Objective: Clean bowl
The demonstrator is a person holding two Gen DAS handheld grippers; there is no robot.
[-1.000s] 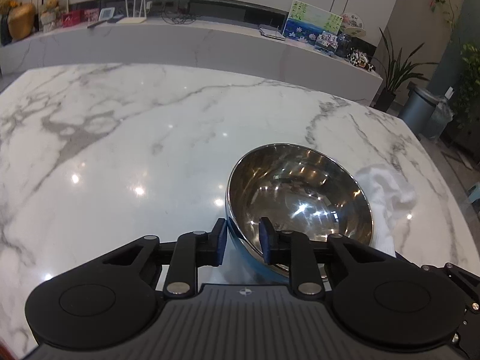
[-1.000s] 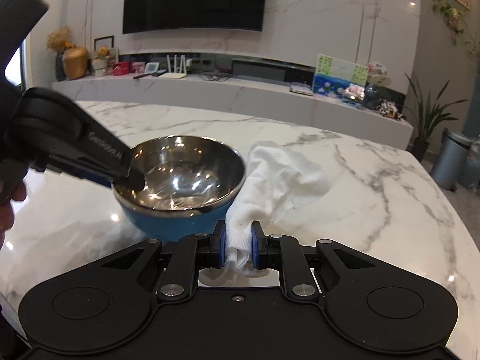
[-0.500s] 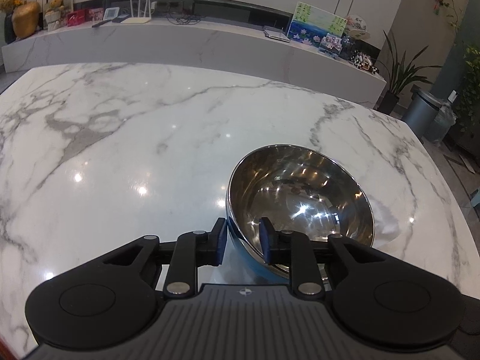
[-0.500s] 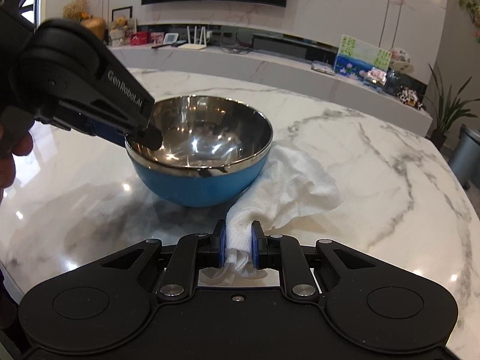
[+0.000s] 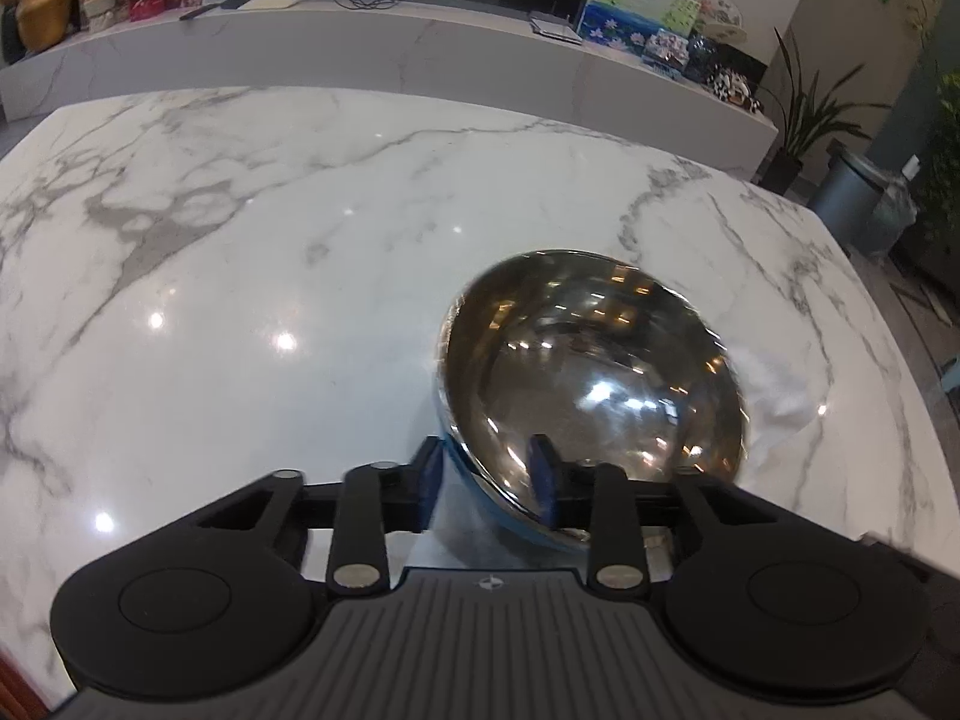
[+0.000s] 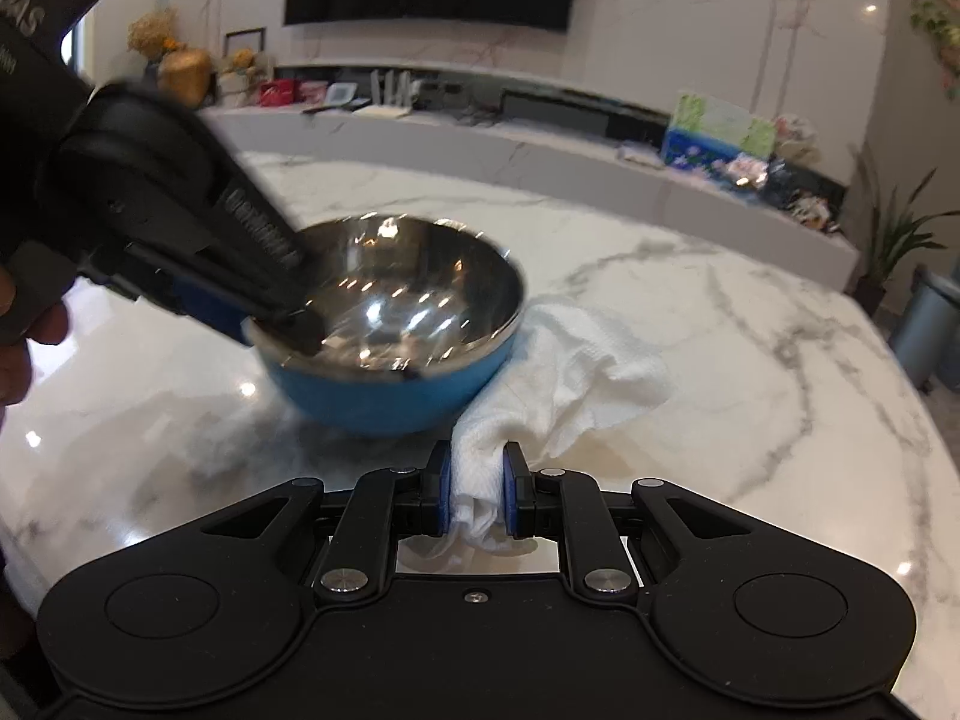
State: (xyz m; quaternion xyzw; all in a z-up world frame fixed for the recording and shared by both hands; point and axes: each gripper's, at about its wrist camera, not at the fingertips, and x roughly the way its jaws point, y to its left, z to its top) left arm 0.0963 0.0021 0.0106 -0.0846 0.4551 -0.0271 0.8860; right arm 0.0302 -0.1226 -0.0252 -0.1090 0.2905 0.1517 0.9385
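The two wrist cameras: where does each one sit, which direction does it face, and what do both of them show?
Left wrist: sits on the left gripper, looking steeply down at the bowl; its jaws straddle the near rim and are closing.
Right wrist: sits on the right gripper, looking across the marble table; its own fingers pinch the white cloth, and a hand shows at the left edge.
Shared: bowl, cloth, table, left gripper and the far counter.
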